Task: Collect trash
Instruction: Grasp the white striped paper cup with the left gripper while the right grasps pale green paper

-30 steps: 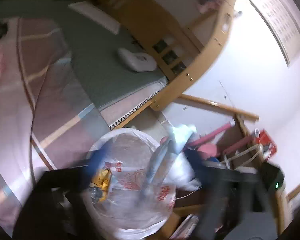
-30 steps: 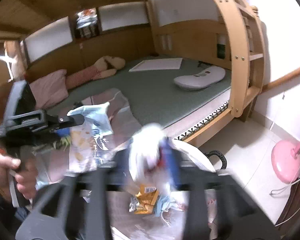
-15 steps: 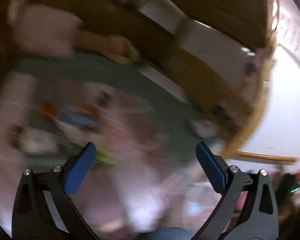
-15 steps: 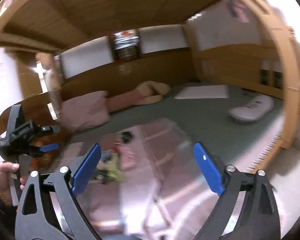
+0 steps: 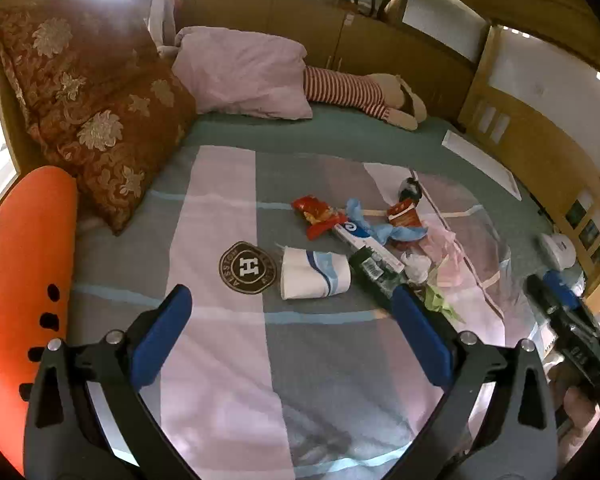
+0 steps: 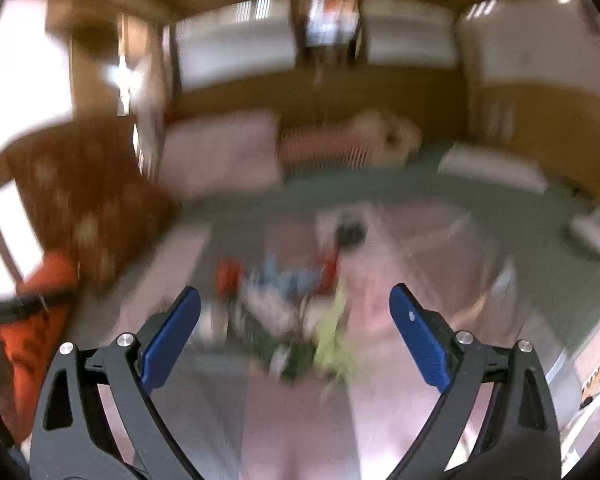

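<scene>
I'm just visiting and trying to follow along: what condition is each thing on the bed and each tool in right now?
Left gripper: fingers wide apart, empty.
Right gripper: fingers wide apart, empty.
Paper cup: tipped on its side, on the blanket.
Red snack wrapper: crumpled, lying flat.
Toothpaste box: lying flat.
Pink pillow: lying at the head of the bed.

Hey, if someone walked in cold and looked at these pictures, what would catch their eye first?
A heap of bright litter in the middle of the striped pink and grey bedspread: a red crinkled snack wrapper and a white paper cup with blue bands lying on its side. A big orange bolster fills the left edge.
</scene>
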`<state>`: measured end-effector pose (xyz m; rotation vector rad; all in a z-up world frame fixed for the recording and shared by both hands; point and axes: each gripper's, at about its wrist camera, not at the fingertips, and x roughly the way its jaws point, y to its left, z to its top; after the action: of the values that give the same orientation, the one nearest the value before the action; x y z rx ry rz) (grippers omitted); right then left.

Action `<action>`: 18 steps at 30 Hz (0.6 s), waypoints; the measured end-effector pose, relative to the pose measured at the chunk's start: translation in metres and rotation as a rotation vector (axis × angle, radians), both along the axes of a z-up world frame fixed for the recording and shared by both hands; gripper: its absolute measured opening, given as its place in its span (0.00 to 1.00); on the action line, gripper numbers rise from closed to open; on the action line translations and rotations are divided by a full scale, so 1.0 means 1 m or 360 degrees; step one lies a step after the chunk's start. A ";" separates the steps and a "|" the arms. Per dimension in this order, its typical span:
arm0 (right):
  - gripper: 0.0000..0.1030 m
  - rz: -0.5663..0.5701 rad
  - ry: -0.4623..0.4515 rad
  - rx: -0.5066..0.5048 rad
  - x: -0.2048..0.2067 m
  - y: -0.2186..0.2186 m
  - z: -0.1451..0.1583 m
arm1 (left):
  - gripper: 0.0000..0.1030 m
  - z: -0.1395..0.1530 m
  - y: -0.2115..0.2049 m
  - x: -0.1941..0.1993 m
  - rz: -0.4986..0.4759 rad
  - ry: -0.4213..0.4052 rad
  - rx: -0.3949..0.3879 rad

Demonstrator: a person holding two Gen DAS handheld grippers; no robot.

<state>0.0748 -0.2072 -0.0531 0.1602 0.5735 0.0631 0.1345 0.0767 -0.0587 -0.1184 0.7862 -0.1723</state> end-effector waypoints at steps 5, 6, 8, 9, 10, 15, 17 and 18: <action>0.91 -0.0065 -0.0055 0.0006 -0.002 -0.011 0.004 | 0.97 -0.005 -0.002 -0.005 -0.0034 0.0023 0.0031; 0.91 -0.0075 -0.0044 0.0042 -0.001 -0.016 0.004 | 0.97 -0.007 -0.005 -0.004 -0.0044 0.0032 0.0044; 0.91 -0.0090 -0.0039 0.0054 -0.001 -0.020 0.004 | 0.97 -0.011 -0.013 -0.002 -0.0066 0.0052 0.0064; 0.91 -0.0097 -0.0045 0.0057 -0.002 -0.023 0.004 | 0.97 -0.012 -0.016 0.000 -0.0075 0.0059 0.0071; 0.91 -0.0101 -0.0049 0.0057 -0.004 -0.024 0.004 | 0.97 -0.014 -0.021 0.000 -0.0090 0.0067 0.0081; 0.91 -0.0086 -0.0028 0.0059 -0.004 -0.025 0.002 | 0.97 -0.023 -0.037 0.002 -0.0142 0.0083 0.0136; 0.91 -0.0076 -0.0025 0.0062 -0.004 -0.024 0.002 | 0.97 -0.032 -0.041 0.008 -0.0143 0.0103 0.0164; 0.91 -0.0065 -0.0019 0.0062 -0.004 -0.022 0.002 | 0.97 -0.038 -0.043 0.012 -0.0145 0.0120 0.0169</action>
<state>0.0711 -0.2296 -0.0508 0.2093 0.5569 0.0356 0.1467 0.0340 -0.0962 0.0117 0.8749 -0.2130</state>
